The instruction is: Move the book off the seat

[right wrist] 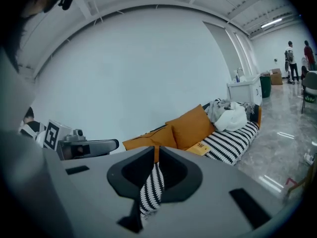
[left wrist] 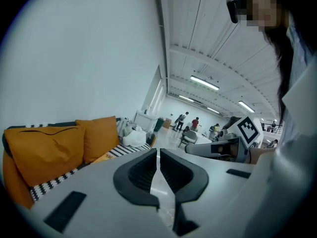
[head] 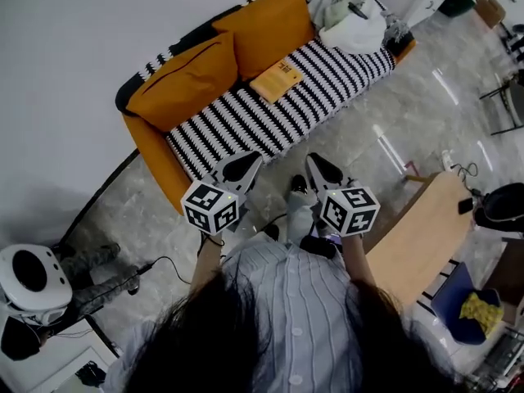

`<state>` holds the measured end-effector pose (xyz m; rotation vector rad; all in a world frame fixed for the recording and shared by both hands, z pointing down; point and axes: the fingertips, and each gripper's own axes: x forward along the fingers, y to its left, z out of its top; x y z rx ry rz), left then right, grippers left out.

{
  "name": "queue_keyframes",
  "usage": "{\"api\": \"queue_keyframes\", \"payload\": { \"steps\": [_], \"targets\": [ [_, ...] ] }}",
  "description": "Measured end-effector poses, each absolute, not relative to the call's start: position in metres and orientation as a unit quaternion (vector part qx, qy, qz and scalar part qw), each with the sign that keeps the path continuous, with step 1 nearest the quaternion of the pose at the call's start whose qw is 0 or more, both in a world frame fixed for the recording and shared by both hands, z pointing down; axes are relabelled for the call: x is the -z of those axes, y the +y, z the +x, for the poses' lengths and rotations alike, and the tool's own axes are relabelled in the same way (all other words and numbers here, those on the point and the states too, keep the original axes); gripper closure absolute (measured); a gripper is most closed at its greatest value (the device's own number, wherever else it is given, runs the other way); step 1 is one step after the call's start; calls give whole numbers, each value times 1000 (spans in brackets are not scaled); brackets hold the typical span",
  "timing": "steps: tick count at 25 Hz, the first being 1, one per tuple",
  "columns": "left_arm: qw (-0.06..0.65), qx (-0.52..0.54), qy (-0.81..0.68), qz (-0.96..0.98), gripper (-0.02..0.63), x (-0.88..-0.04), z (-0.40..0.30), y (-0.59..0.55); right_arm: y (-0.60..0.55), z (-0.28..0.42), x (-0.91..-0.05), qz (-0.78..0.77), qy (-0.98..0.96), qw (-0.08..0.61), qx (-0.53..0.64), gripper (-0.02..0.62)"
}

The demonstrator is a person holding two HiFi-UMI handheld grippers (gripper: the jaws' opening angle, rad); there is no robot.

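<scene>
The left hand-held gripper (head: 243,167) and the right hand-held gripper (head: 321,169) are hovering side by side over the grey floor (head: 385,129), just short of the front edge of the striped seat (head: 246,125). Both are pointing toward the sofa. In the left gripper view the left hand-held gripper (left wrist: 158,155) is keeping its jaws closed with nothing between them. In the right gripper view the right hand-held gripper (right wrist: 156,155) is likewise closed and empty. The orange book (head: 277,79) is lying flat on the seat, well apart from both jaws and beyond them, at the back edge. It is resting against the foot of the orange cushion (head: 266,27) that is standing nearer the white cloth bundle (head: 352,29). Its long axis is running parallel to the back edge of the seat, one short end facing the bundle's end.
</scene>
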<state>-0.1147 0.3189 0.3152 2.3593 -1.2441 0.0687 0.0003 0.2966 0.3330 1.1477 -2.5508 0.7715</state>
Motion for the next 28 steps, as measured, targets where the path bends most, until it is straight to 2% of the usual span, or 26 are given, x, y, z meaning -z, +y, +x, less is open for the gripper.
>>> {"api": "queue_keyframes", "payload": {
  "steps": [15,28],
  "targets": [
    [262,-45,-495,827,591,-330,-65,169,125,73,-352,366,-874,142,-286,555],
    [257,-53,-511,819,591,-328,-65,120,83,91,-365,365,-868,143,-304,555]
  ]
}}
